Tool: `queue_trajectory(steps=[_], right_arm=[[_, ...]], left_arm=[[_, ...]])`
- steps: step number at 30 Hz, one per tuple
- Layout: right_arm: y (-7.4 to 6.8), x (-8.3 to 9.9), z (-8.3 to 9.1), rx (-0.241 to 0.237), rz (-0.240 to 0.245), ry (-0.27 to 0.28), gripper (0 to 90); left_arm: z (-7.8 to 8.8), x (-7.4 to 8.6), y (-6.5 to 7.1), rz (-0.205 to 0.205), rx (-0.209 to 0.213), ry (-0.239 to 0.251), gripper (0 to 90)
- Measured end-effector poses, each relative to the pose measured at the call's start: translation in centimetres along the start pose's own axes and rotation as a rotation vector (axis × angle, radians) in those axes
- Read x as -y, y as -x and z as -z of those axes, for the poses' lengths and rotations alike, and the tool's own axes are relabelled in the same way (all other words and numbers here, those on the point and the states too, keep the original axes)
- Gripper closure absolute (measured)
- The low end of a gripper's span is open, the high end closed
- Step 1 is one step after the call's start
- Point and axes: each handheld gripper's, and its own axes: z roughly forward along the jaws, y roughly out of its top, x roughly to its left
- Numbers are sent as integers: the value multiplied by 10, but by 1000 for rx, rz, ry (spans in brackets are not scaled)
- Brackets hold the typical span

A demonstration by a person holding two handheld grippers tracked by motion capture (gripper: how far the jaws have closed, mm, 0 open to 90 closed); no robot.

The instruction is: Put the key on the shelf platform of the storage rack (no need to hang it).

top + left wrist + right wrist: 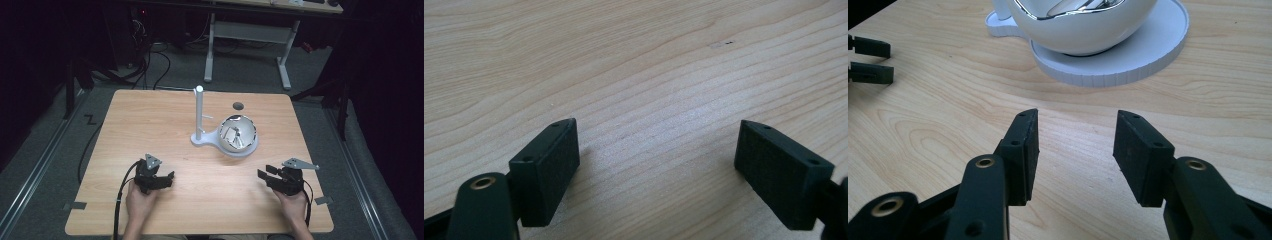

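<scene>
A shiny white bowl (238, 134) with a mirrored inside rests on a round white base (248, 150) near the table's middle. A white upright post (199, 112) rises from the same base to the bowl's left. My left gripper (170, 178) lies near the front left, held by a hand; its jaws stand wide open (657, 127) over bare wood. My right gripper (263, 171) lies at the front right, open (1076, 117) and empty. It points at the bowl (1083, 25) and base (1148, 55) a short way ahead. The left gripper's fingertips (870, 74) show at far left.
The wooden table (150, 115) has a small dark round hole (238, 105) behind the bowl. Tape tabs stick out at the front corners (75, 205). Beyond the table stand a white desk frame (247, 35) and loose cables on the floor (150, 60).
</scene>
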Motion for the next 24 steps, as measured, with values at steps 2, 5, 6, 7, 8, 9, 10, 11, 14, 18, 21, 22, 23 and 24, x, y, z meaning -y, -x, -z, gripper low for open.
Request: queue_trajectory(steps=[2, 5, 6, 7, 8, 9, 10, 11, 14, 18, 21, 22, 23, 24], right_arm=[[0, 1, -2, 0, 5, -1, 535], [-1, 3, -5, 1, 3, -8, 535], [-1, 4, -6, 1, 2, -8, 535], [-1, 5, -7, 1, 0, -9, 536], [-2, 5, -8, 0, 3, -10, 542], [-1, 6, -9, -3, 9, -12, 547], [-2, 7, -10, -4, 7, -15, 549], [-3, 7, -12, -5, 8, -23, 550], [-4, 8, -16, -3, 13, -28, 553], [-4, 9, -20, 2, 23, -34, 553], [-4, 10, -23, 7, 23, -38, 553], [-4, 10, -24, 9, 21, -41, 552], [-4, 10, -25, 15, 22, -42, 552], [-3, 11, -25, 18, 27, -41, 551]], left_arm=[[0, 0, 0, 0, 0, 0, 185], [0, 0, 0, 0, 0, 0, 185], [0, 0, 0, 0, 0, 0, 185], [0, 0, 0, 0, 0, 0, 185], [0, 0, 0, 1, 0, 0, 185], [0, 0, 0, 1, 0, 0, 185], [0, 0, 0, 1, 0, 0, 185], [0, 0, 0, 1, 0, 0, 185], [0, 0, 0, 1, 1, 0, 185], [0, 0, 0, 2, 0, 0, 185], [0, 0, 0, 1, 0, 0, 185], [0, 0, 0, 1, 0, 0, 185], [0, 0, 0, 1, 0, 0, 185], [0, 0, 0, 0, 0, 0, 185]])
